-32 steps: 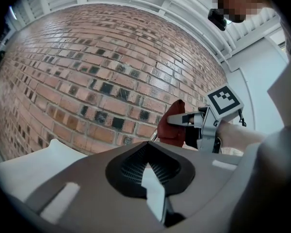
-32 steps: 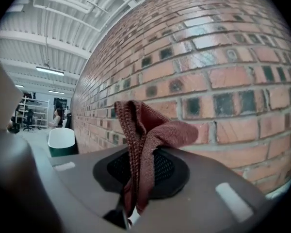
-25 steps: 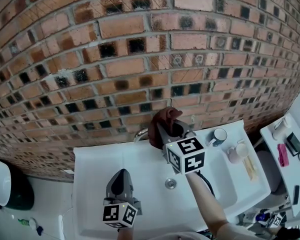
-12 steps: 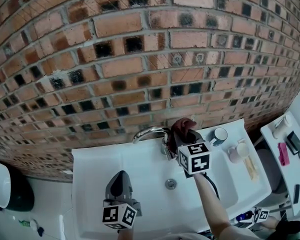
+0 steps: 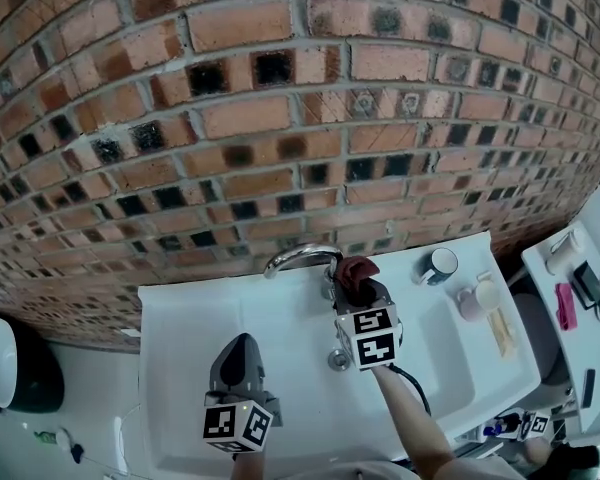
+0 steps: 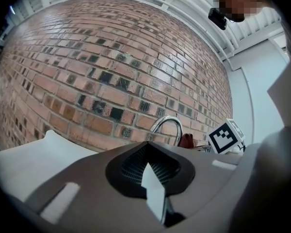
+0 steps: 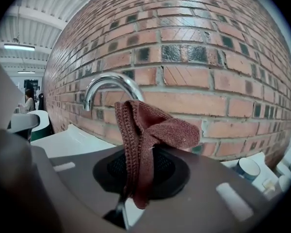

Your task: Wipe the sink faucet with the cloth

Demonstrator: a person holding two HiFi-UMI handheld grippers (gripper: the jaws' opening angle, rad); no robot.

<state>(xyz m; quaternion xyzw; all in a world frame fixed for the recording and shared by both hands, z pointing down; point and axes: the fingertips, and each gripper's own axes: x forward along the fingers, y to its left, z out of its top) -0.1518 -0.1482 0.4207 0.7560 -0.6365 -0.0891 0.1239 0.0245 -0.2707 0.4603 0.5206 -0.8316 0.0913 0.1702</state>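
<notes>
A curved chrome faucet (image 5: 300,257) rises at the back edge of the white sink (image 5: 195,318). My right gripper (image 5: 359,288) is shut on a brown knitted cloth (image 5: 357,270), which sits just right of the faucet's base. In the right gripper view the cloth (image 7: 146,130) hangs folded over the jaws, with the faucet spout (image 7: 110,83) behind it to the left. My left gripper (image 5: 242,341) hovers over the basin's left half, shut and holding nothing. From the left gripper view the faucet (image 6: 167,125) and the cloth (image 6: 186,140) stand ahead.
A brick wall (image 5: 280,118) stands right behind the sink. The drain (image 5: 338,360) lies beside the right gripper. A dark-rimmed mug (image 5: 440,266), a pale cup (image 5: 477,301) and a wooden item (image 5: 500,334) stand on the sink's right ledge. A shelf (image 5: 572,298) holds small things at far right.
My right gripper carried the cloth off the faucet's spout to the right, then drew back a little toward the basin. The spout now shows bare. The left gripper stayed put.
</notes>
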